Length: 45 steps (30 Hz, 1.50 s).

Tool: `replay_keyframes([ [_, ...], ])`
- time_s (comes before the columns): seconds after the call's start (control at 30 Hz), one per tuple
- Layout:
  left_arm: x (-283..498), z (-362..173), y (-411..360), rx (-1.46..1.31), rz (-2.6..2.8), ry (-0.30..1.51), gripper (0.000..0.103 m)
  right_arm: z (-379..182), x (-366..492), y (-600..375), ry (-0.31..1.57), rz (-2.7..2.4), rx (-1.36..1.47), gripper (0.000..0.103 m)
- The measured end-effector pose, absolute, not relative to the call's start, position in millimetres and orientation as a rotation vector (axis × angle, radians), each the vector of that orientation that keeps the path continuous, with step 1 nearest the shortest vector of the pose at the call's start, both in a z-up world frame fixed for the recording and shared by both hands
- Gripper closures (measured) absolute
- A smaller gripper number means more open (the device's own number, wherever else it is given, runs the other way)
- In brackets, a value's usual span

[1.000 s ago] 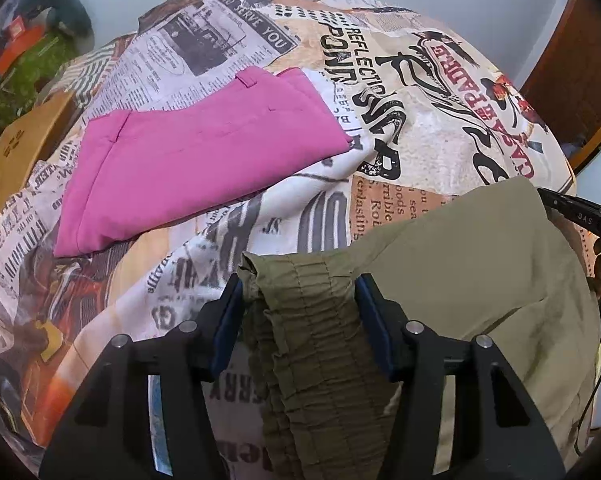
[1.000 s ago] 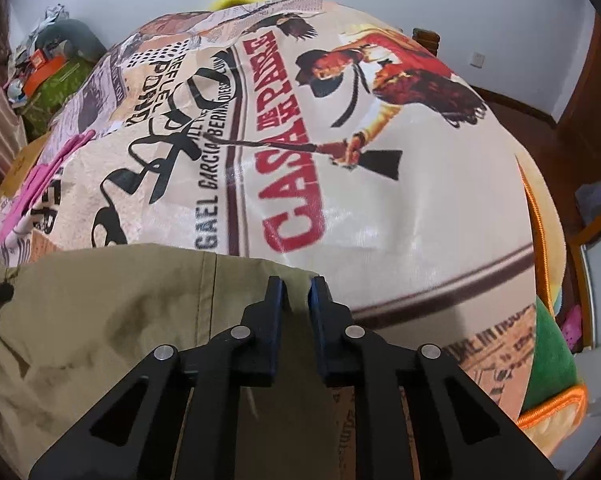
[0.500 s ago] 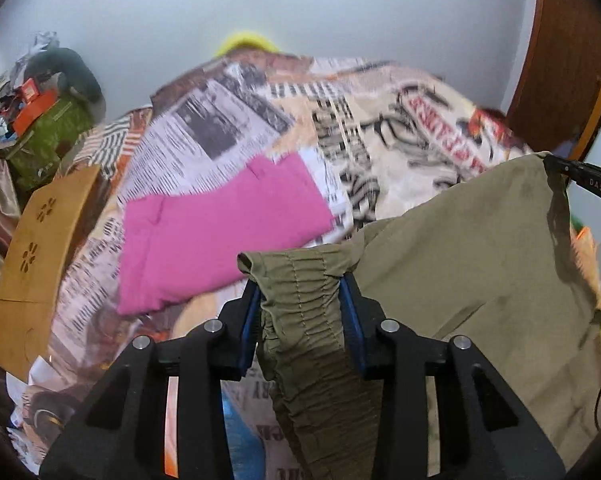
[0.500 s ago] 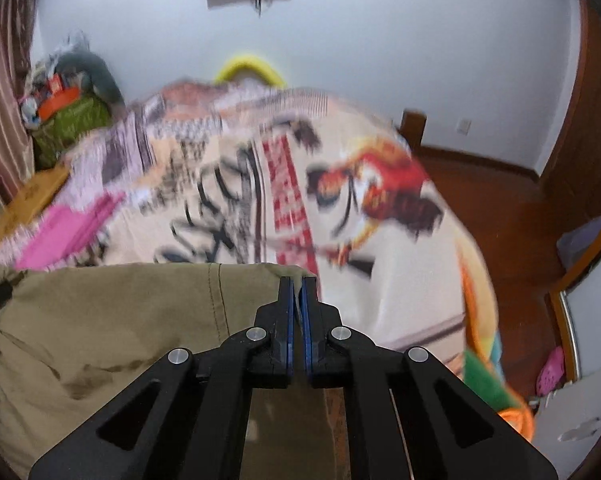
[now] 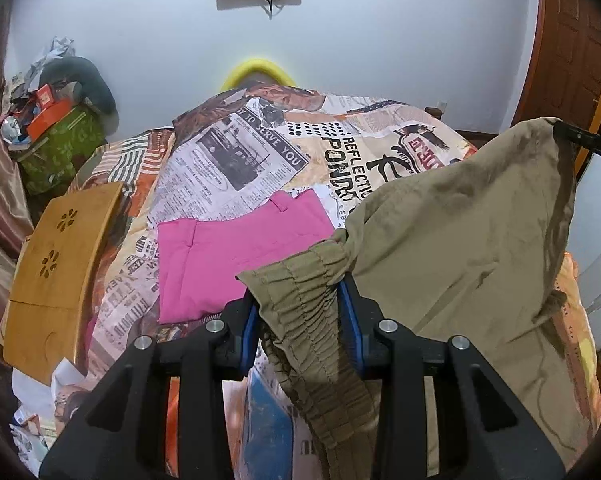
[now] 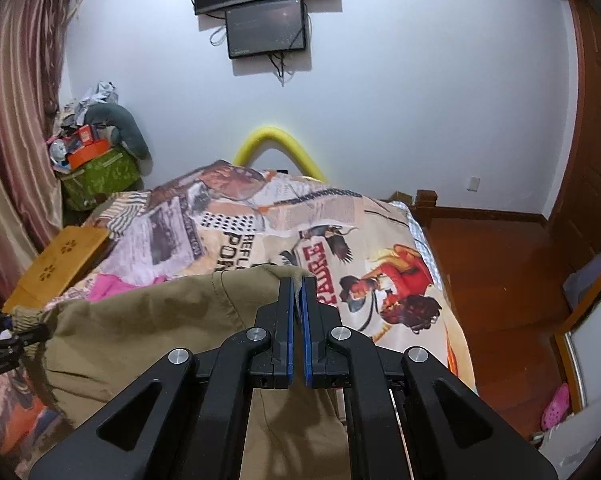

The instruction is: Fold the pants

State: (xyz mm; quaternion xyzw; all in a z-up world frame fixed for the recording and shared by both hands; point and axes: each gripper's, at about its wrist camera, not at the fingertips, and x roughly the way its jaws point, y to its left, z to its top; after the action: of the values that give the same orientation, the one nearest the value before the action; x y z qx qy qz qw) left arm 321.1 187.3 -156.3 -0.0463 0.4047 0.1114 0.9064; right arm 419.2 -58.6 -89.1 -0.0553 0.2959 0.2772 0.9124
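Khaki olive pants [image 5: 460,248] hang in the air above the bed, stretched between both grippers. My left gripper [image 5: 300,300] is shut on the gathered elastic waistband [image 5: 304,320]. My right gripper [image 6: 297,280] is shut on the other top corner of the pants [image 6: 160,320]; its tip shows at the right edge of the left wrist view [image 5: 572,136]. The left gripper shows at the left edge of the right wrist view [image 6: 0,340]. The lower part of the pants hangs below, out of sight.
Folded pink pants [image 5: 236,248] lie on the bed's printed newspaper-pattern cover [image 5: 260,160]. A wooden lap table [image 5: 56,272] sits at the bed's left. A cluttered green box [image 6: 96,172] stands in the corner. Wooden floor [image 6: 500,272] lies right of the bed.
Both grippers have lifted the khaki pants up off the bed and tilted upward, so the wall and screen now show. The left jaws have closed tighter on the waistband.
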Motion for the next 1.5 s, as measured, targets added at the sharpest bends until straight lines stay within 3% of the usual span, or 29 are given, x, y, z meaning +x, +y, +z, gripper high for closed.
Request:
replay_keyframes([
  [0.5,266.5,-137.5,155.1,-0.044,0.164,0.812,0.068,-80.4,341.6,-96.3,0.622,0.569,-0.096,0.100],
  [0.63,252.2,-141.1,144.8,-0.023,0.143,0.831,0.077,-87.8,320.2,-112.0,0.644,0.555,-0.085,0.100],
  [0.7,244.6,-142.5,141.6,-0.020,0.138,0.833,0.078,-91.0,311.0,-120.4,0.655,0.549,-0.071,0.100],
  [1.5,144.0,-199.3,111.7,-0.016,0.066,0.951,0.081,-181.2,186.5,-191.7,0.848,0.476,-0.020,0.100],
])
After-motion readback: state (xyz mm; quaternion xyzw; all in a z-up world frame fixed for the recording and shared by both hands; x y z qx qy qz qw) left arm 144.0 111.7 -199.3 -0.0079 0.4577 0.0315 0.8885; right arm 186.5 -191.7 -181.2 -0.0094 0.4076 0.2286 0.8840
